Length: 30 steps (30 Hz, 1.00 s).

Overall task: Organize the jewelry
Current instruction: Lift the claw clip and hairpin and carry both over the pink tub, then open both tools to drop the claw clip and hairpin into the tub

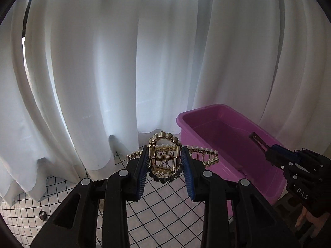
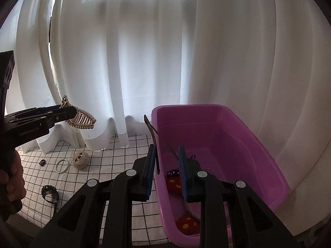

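Left tongs (image 1: 164, 161) clamp the gold claw clip (image 1: 164, 155) (held above the tabletop (image 2: 115, 150)); right tongs (image 2: 166, 159) clamp a dark clip (image 2: 153, 136) beside the tub (image 2: 269, 165).

hair claw (image 1: 165, 157): shiny gold metal, pearly beads
tub (image 1: 233, 142): smooth glossy pink plastic
curtain (image 1: 124, 62): sheer white cloth
tablecloth (image 2: 115, 155): matt checked fabric
pads (image 1: 143, 171): ribbed blue rubber
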Available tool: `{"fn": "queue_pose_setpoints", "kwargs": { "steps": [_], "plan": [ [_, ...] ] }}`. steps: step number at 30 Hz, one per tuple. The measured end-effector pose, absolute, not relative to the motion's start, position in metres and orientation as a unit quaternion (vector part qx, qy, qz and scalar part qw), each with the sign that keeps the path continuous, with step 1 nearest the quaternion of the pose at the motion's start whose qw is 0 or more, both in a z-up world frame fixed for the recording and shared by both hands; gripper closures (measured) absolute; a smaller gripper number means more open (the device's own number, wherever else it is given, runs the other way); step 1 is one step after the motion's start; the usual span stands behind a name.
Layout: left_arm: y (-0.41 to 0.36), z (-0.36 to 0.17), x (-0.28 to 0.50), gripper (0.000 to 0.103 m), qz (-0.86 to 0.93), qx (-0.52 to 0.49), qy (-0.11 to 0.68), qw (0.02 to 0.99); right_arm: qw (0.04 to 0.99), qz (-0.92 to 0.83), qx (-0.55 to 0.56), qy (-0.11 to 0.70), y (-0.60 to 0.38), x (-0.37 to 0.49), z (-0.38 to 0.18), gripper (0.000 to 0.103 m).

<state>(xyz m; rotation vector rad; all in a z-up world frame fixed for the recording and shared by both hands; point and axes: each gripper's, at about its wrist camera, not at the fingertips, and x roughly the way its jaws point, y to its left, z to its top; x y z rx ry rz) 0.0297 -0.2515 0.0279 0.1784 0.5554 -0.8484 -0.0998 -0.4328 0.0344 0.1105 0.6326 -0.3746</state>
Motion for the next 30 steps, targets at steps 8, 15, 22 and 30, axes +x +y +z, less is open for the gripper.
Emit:
{"fn": "queue_pose_setpoints", "kwargs": {
  "steps": [8, 15, 22, 30],
  "plan": [
    [-0.373, 0.035, 0.013, 0.072, -0.454, 0.113, 0.266, 0.843, 0.918, -0.202, 0.092, 0.33, -0.516, -0.124, 0.018, 0.081],
    [-0.449, 0.013, 0.022, 0.072, -0.456, 0.148, 0.307, 0.822, 0.9, -0.186, 0.125, 0.374, -0.551, -0.121, -0.008, 0.081],
    [-0.494, -0.017, 0.033, 0.072, -0.444, 0.184, 0.367, 0.797, 0.89, -0.167, 0.14, 0.401, -0.572, -0.116, -0.024, 0.081],
    [-0.523, -0.039, 0.048, 0.072, -0.428, 0.208, 0.405, 0.781, 0.881, -0.154, 0.149, 0.421, -0.585, -0.11, -0.038, 0.08]
  ]
}}
